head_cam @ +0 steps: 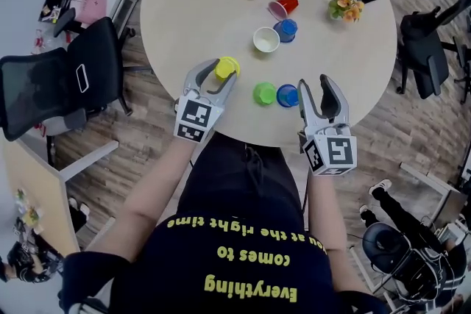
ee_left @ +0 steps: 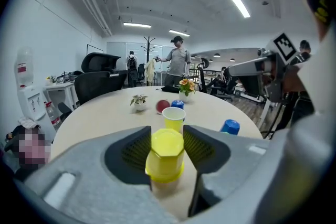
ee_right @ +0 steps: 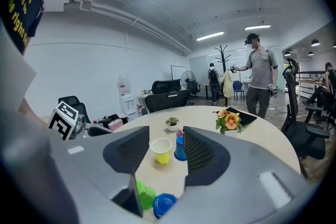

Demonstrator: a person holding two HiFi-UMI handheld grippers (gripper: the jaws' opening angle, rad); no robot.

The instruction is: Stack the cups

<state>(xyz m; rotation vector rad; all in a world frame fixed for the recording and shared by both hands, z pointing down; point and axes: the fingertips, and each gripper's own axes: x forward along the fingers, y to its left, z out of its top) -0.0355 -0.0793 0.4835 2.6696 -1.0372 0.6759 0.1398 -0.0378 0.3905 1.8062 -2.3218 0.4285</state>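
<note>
At the near edge of the round desk (head_cam: 199, 4), the left gripper (head_cam: 224, 74) has its jaws clamped on the upturned yellow cup (head_cam: 227, 68), while the right gripper (head_cam: 313, 82) hovers, jaws apart and empty, just beside the green cup (head_cam: 264, 93) and the near blue cup (head_cam: 288, 95).

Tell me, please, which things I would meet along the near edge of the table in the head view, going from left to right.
yellow cup → green cup → blue cup → right tool
</note>
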